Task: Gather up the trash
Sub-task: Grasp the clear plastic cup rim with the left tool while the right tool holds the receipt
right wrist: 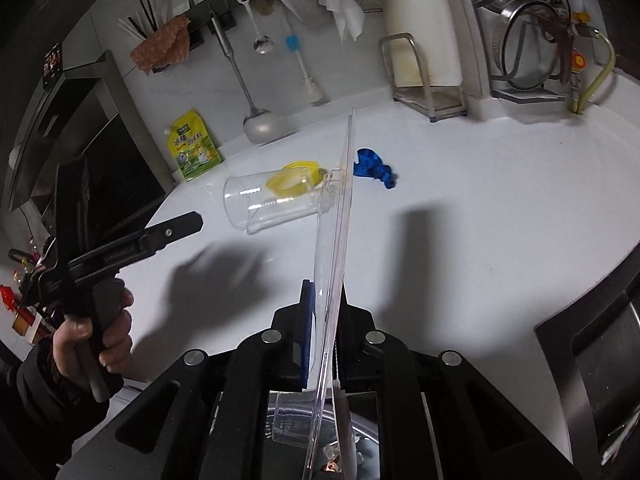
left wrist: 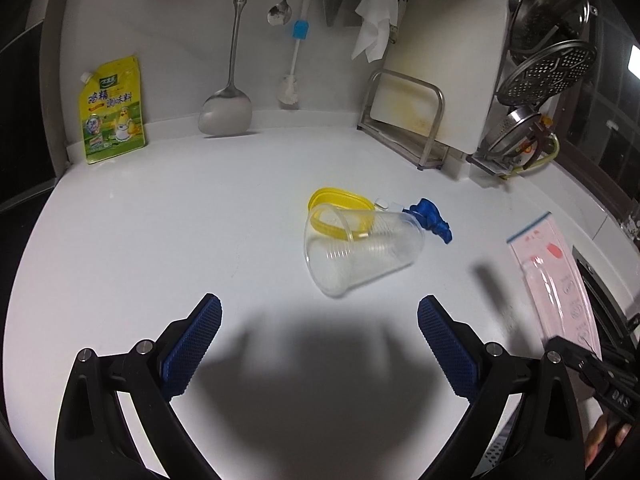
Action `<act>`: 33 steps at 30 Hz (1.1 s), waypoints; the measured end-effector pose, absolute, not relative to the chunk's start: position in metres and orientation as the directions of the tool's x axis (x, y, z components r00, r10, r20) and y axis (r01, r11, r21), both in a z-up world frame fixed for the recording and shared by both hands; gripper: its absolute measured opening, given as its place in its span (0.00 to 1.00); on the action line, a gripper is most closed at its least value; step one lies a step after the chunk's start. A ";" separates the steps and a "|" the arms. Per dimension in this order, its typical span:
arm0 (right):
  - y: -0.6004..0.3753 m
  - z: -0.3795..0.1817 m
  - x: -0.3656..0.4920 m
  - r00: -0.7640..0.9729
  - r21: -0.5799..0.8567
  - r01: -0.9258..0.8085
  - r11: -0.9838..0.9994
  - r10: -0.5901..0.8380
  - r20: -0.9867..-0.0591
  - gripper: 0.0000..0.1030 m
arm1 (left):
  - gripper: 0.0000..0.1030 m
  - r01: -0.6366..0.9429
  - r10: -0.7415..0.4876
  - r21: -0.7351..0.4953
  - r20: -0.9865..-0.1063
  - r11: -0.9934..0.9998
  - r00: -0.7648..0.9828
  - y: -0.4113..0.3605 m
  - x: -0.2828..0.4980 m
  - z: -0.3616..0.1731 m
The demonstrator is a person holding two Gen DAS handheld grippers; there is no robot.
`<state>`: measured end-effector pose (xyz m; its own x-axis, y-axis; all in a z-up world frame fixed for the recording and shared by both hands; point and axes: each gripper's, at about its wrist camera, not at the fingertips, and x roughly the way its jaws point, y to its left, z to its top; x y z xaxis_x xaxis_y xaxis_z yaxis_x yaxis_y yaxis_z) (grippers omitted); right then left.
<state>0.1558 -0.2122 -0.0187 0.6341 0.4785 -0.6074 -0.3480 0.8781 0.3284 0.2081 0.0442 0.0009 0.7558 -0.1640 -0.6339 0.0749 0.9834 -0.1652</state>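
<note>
White kitchen counter [left wrist: 160, 220] holds a toppled clear cup [left wrist: 360, 254].

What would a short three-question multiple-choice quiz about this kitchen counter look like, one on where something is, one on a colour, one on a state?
1. Where is the yellow ring?
A. behind the clear plastic cup
B. hung on the wall
C. in the left gripper

2. What colour is the crumpled scrap beside the cup?
A. red
B. blue
C. green

3. How is the cup?
A. upright
B. lying on its side
C. held in the air

Answers:
1 A, the ring lies on the counter right behind the cup.
2 B, it is plainly blue in both views.
3 B, it lies on the counter, ahead of the open left gripper, while the right gripper is shut on a clear zip bag.
</note>
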 end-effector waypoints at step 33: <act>-0.219 -0.024 0.149 0.663 0.328 -0.358 0.874 0.485 -0.570 0.10 | 0.05 0.190 -0.253 -0.167 -0.664 0.968 0.704 -0.005 0.268 -0.012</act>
<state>0.1485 -0.2194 -0.0244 0.6629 0.4852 -0.5702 -0.3579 0.8743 0.3279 0.2683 -0.0047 -0.0117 0.7042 -0.2526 -0.6635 0.1899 0.9675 -0.1668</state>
